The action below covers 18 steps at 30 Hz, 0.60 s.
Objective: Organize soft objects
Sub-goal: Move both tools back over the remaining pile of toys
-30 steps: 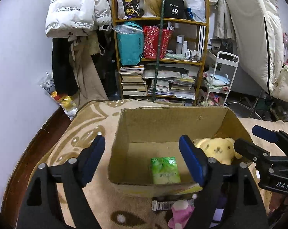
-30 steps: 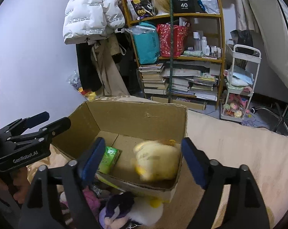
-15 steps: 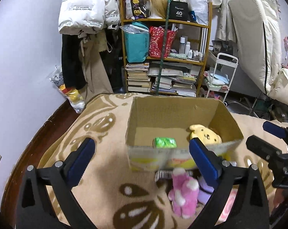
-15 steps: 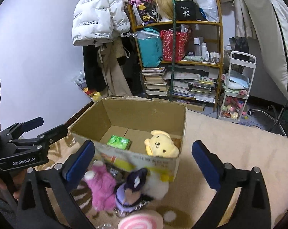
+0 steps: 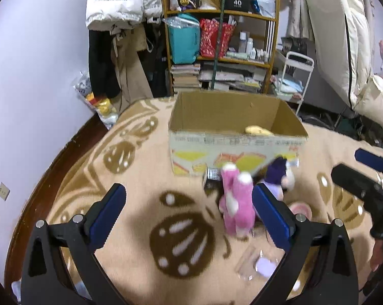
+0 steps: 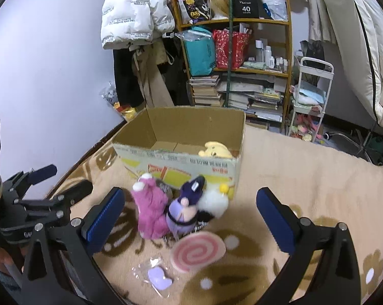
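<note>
Two grippers, left [image 5: 188, 213] and right [image 6: 190, 217], both spread wide and empty. Box [image 6: 181, 164] at 12 o'clock holds yellow plush [image 6: 215, 150]; pink plush [image 6: 150, 211] and purple plush [image 6: 185, 207] touch, so one grab risks snagging both

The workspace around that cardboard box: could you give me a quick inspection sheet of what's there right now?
Surface: beige patterned blanket, soft and uneven.
Job's things: yellow plush inside the cardboard box; pink plush, purple plush, white plush and pink swirl cushion on the blanket in front of it.
Clutter: clear packet with a lilac item, near the cushion.
Grippers: left gripper and right gripper both open, holding nothing.
Cables: nothing seen on the blanket.
Surroundings: crowded wooden shelf, white puffer jacket, white trolley.
</note>
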Each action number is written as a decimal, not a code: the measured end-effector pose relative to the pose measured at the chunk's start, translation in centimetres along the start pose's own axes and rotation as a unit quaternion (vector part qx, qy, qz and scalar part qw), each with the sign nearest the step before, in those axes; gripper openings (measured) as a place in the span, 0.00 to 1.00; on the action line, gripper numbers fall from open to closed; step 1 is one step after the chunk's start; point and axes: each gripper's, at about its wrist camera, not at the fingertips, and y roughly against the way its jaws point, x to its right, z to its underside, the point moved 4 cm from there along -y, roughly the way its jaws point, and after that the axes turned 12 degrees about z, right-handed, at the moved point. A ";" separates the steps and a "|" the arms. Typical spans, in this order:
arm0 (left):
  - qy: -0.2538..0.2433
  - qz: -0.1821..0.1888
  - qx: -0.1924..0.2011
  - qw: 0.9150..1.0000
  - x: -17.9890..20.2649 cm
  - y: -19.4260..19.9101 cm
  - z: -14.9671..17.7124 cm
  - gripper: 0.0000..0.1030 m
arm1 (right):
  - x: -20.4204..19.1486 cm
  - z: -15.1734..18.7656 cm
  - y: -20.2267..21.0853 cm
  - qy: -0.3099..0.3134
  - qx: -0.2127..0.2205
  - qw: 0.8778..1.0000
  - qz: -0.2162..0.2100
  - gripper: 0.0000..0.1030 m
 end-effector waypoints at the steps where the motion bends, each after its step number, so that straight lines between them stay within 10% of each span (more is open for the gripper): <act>1: -0.001 -0.002 -0.005 1.000 0.1 0.1 0.4 0.95 | 0.1 0.2 0.2 -0.001 -0.003 1.000 -0.001 1.00; 18: 0.003 0.022 -0.077 0.997 1.0 -1.7 4.5 0.95 | 0.5 2.7 -0.1 -0.007 -0.048 0.999 0.010 1.00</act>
